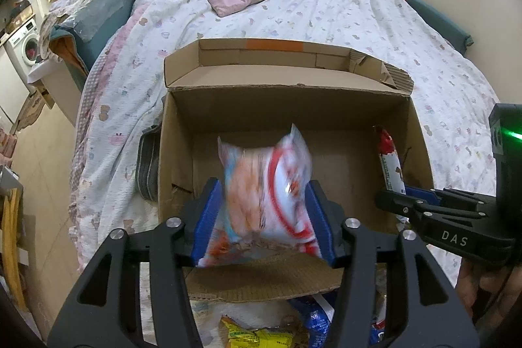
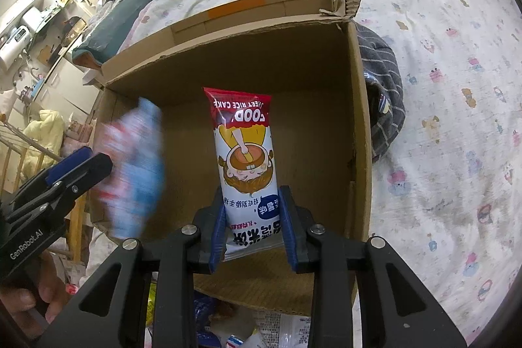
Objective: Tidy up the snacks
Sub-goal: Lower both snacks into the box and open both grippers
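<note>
An open cardboard box [image 1: 287, 93] lies on the bed, its inside bare. My left gripper [image 1: 262, 185] hangs over its near edge with a white, orange and red snack bag [image 1: 264, 185] between the blue pads; the bag is blurred while the fingers are sharp, so it looks loose, and I read the gripper as open. My right gripper [image 2: 252, 189] is shut on the lower end of a long red and white rice cake packet [image 2: 244, 145], which points into the box [image 2: 228, 31] by its right wall. The blurred bag [image 2: 133, 165] also shows beside the left gripper [image 2: 84, 162].
The bed [image 1: 326, 15] has a white patterned sheet, a pink blanket and a pillow at its head. A grey striped cloth [image 2: 381, 87] lies against the box's right side. More snack packs, one yellow [image 1: 257, 338] and one blue [image 1: 313, 315], lie in front of the box.
</note>
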Demonstrator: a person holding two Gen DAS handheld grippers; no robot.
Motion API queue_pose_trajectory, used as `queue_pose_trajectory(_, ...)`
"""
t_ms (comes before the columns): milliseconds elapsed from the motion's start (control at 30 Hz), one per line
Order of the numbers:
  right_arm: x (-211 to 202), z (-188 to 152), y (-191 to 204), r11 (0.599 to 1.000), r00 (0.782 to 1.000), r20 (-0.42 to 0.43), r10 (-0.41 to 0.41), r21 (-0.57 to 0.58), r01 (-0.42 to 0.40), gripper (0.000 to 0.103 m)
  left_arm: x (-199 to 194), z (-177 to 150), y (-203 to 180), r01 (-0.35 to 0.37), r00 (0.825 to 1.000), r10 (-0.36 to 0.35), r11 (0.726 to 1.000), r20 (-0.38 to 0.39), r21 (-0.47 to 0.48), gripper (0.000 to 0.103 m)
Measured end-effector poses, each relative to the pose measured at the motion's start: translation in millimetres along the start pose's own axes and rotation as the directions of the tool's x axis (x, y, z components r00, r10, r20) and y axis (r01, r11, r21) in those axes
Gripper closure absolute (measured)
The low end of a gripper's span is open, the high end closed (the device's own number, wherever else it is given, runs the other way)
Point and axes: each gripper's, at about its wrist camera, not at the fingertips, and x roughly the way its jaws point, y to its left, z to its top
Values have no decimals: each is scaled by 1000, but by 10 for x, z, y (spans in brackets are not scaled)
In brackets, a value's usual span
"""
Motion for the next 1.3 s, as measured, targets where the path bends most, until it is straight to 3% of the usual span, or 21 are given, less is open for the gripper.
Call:
queue_pose_trajectory(67,-10,-1,7,1000,1000,4,1,0,-1,69,-19,-7,17,-3,1000,3,1000,8,-4,34)
queue_pose_trajectory(167,-23,2,-1,1000,1000,12,10,6,-10,69,-41,-8,33,-5,1000,5,1000,14,-7,28)
queue_pose_trajectory(333,-57,11,1,999,999,25,31,12,-31,66,-47,0,65,-8,1000,8,1000,12,-20,27)
queue_pose_trajectory(367,-63,16,-14,999,999,24,42,24,-43,51,-47,3,70,-7,1000,7,1000,12,-23,27)
queue_pose_trajectory(433,-81,27,-35,997,998,34,53,45,-55,32,-47,8,78,-6,1000,6,1000,10,-26,27)
queue_pose_trajectory(900,-199,58,16,996,995,63,76,36,-78,32,-91,-19,82,-11,1000,11,1000,18,-26,26)
queue_pose_trajectory(1300,-577,-42,63,994,984,156,91,39,-98,29,-361,-66,144,-10,997,16,997,78,-77,26)
